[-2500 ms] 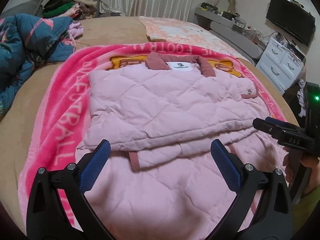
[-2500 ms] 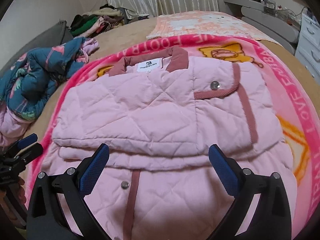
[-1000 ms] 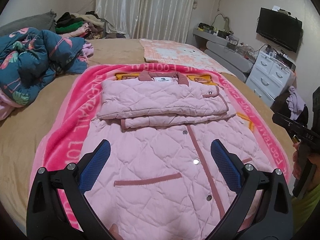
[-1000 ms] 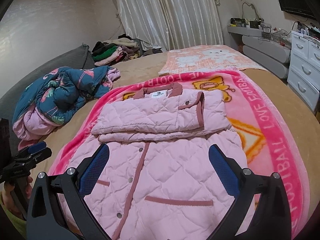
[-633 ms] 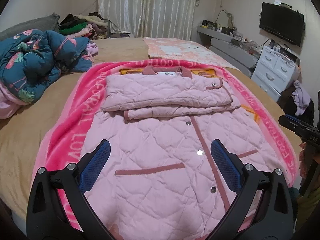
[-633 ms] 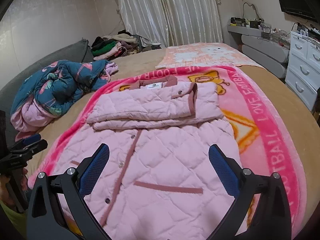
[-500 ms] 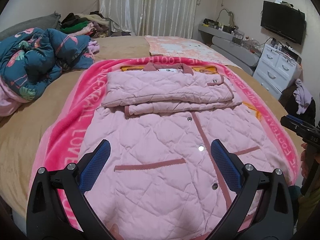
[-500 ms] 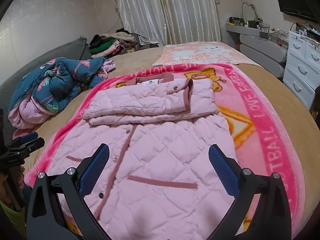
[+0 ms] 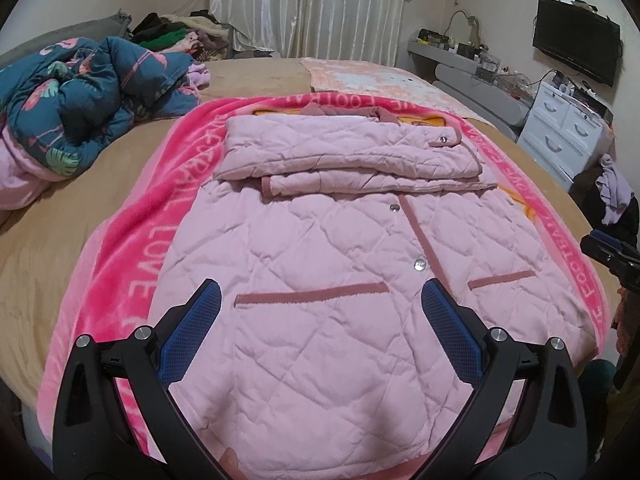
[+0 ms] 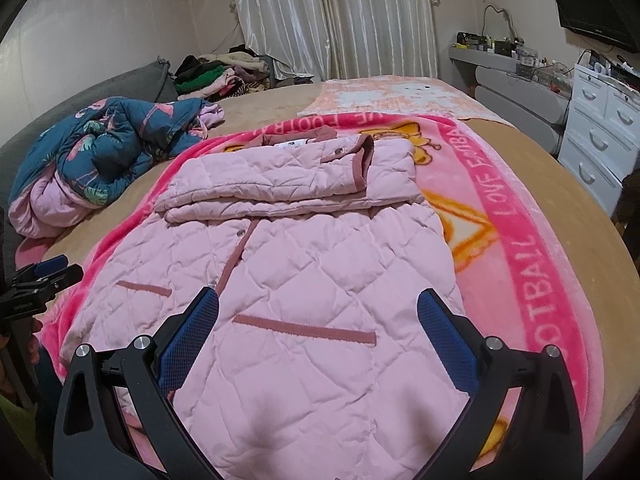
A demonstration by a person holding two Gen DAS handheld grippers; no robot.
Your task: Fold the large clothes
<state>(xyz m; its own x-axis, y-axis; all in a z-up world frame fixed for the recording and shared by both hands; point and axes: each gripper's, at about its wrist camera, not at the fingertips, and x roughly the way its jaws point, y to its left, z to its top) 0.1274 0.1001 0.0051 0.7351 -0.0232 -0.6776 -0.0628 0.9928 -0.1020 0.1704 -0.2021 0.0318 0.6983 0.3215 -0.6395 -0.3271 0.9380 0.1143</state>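
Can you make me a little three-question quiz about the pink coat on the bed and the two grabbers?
1. True or false: the left gripper is clamped on the pink quilted coat.
2. What lies folded across the coat's top?
A) its sleeves
B) a towel
C) trousers
3. Fill in: the coat lies on a bright pink fleece ______ with white lettering.

Key:
1. False. Both the left gripper and the right gripper are open and hold nothing.
2. A
3. blanket
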